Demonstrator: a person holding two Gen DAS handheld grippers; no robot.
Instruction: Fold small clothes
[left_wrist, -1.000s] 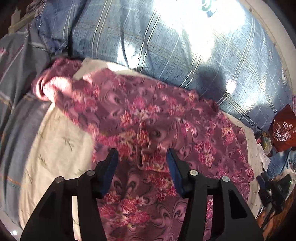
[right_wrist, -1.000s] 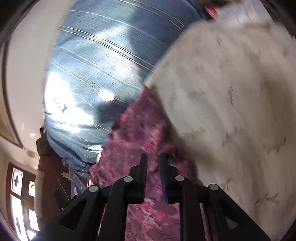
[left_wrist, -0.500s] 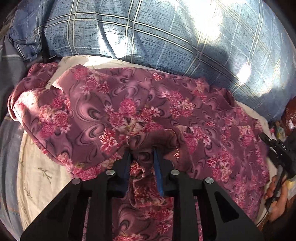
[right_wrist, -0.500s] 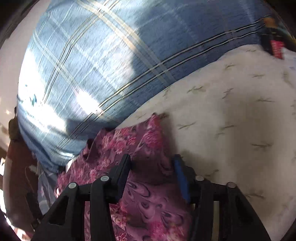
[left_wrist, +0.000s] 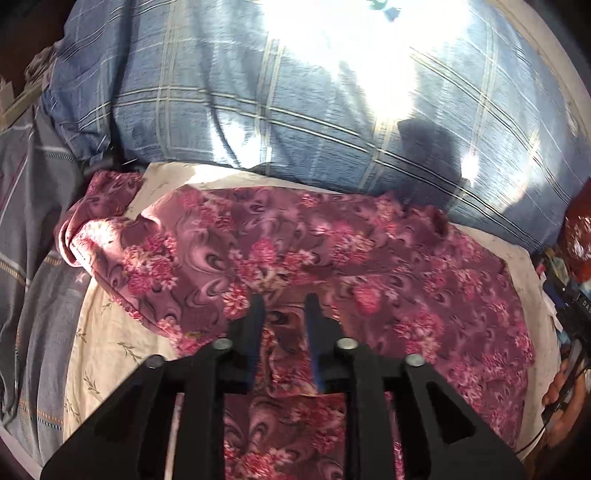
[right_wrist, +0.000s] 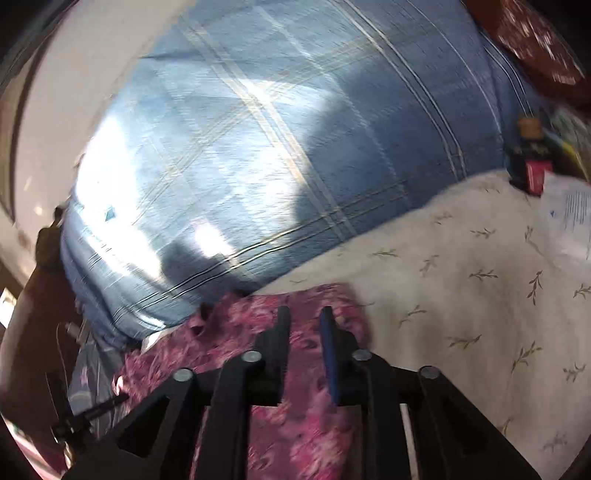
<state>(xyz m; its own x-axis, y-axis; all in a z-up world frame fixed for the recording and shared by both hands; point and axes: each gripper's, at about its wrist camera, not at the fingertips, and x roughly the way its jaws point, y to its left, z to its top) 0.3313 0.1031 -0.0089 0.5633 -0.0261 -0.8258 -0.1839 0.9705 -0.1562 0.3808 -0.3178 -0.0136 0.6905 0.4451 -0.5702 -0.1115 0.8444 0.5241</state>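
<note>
Where writing shows, only blurred print on a white paper (right_wrist: 570, 218) and "DA" on a black device (left_wrist: 576, 310), both beyond the floral garment (left_wrist: 369, 266) spread on the cream sheet (left_wrist: 107, 332). Left claw (left_wrist: 284, 301) just reopened, part-open astride a raised fold, grip unclear. Right claw (right_wrist: 304, 314) likewise part-open over the blurred garment corner; contact untellable.

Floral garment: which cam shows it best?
Left wrist: the floral garment lies spread across the frame, sharp, most edges visible. Right wrist shows only a blurred corner beside the fingers.
</note>
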